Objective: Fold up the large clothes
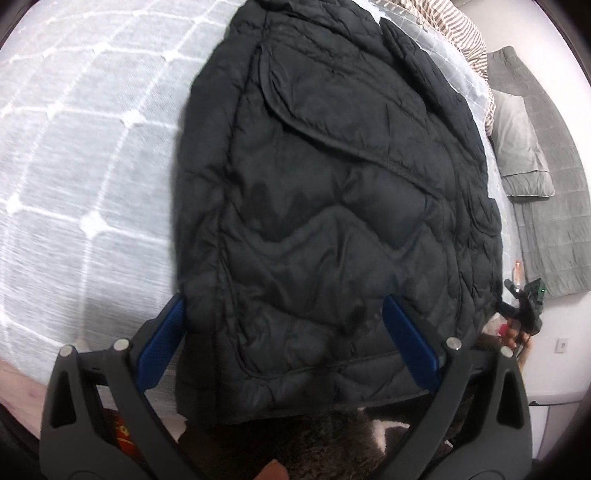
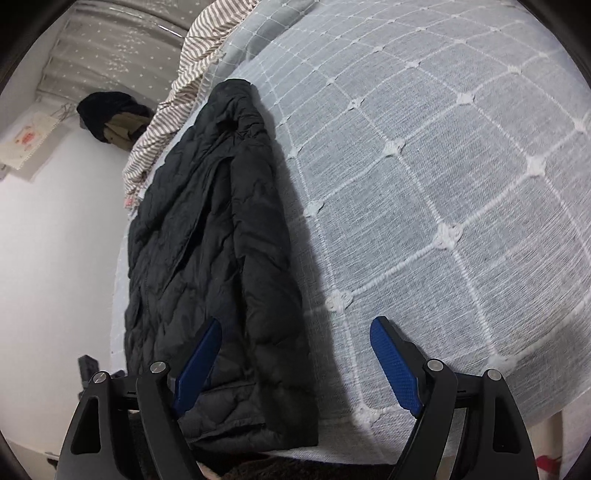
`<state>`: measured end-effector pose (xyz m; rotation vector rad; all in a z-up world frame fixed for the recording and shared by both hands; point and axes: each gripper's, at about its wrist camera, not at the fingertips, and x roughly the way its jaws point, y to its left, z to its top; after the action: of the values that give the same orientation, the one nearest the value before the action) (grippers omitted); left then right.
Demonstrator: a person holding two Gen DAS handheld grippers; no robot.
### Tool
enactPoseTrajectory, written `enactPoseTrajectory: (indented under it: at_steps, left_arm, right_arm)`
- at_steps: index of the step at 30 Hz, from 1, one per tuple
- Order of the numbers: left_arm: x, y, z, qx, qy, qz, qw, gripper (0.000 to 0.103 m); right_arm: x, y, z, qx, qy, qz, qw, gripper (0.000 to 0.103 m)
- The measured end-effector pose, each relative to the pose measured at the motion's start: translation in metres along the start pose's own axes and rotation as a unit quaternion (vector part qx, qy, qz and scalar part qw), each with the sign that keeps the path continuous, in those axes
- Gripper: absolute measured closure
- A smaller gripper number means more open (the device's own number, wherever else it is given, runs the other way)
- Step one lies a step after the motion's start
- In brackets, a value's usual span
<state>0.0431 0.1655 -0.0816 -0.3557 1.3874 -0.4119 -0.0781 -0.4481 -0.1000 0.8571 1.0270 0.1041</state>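
A black quilted puffer jacket [image 1: 332,206] lies flat on a bed with a pale grey, white-gridded coverlet [image 1: 85,166]. In the left wrist view its hem is nearest me. My left gripper [image 1: 282,301] stands open over that hem, with one blue pad at the jacket's left edge and the other above its lower right part. In the right wrist view the jacket [image 2: 207,240] runs along the bed's left side. My right gripper [image 2: 297,323] is open over its near corner, left finger above the cloth, right finger above the coverlet [image 2: 443,184]. The right gripper [image 1: 526,302] also shows beside the jacket's right edge, held by a hand.
Striped bedding [image 1: 458,26] is bunched at the head of the bed. A grey pillow [image 1: 521,147] and a quilted grey mat [image 1: 554,229] lie on the floor beside it. A dark fuzzy rug [image 1: 325,439] lies below the bed's near edge. Dark clothes [image 2: 107,114] are piled by the wall.
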Motion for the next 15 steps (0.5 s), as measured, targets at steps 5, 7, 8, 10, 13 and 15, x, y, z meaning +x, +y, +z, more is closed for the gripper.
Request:
enactPoseTrajectory:
  at_steps: [5, 7, 8, 10, 13, 15]
  left_arm:
    - [0.004, 0.001, -0.003, 0.002, -0.008, -0.017, 0.9998, 0.001]
    - [0.004, 0.000, -0.005, 0.001, -0.016, -0.028, 0.9995, 0.001]
    - [0.004, 0.000, -0.007, 0.003, -0.021, -0.030, 0.9993, 0.001]
    - [0.004, -0.001, -0.008, 0.010, -0.027, -0.033, 0.9990, 0.001]
    - [0.008, -0.002, -0.012, 0.007, -0.019, -0.075, 0.9970, 0.001]
    - [0.009, -0.005, -0.013, 0.013, -0.015, -0.084, 0.9963, 0.001]
  right_arm:
    - [0.004, 0.004, -0.008, -0.009, 0.006, 0.020, 1.000, 0.018]
    - [0.004, 0.008, -0.010, -0.017, 0.003, 0.014, 1.000, 0.018]
    - [0.005, 0.010, -0.011, -0.019, 0.002, 0.011, 1.000, 0.018]
    - [0.008, 0.013, -0.013, -0.020, 0.011, 0.027, 0.999, 0.018]
    - [0.019, 0.020, -0.020, -0.012, 0.042, 0.076, 0.996, 0.020]
    - [0.026, 0.030, -0.022, -0.031, 0.055, 0.072, 0.995, 0.025]
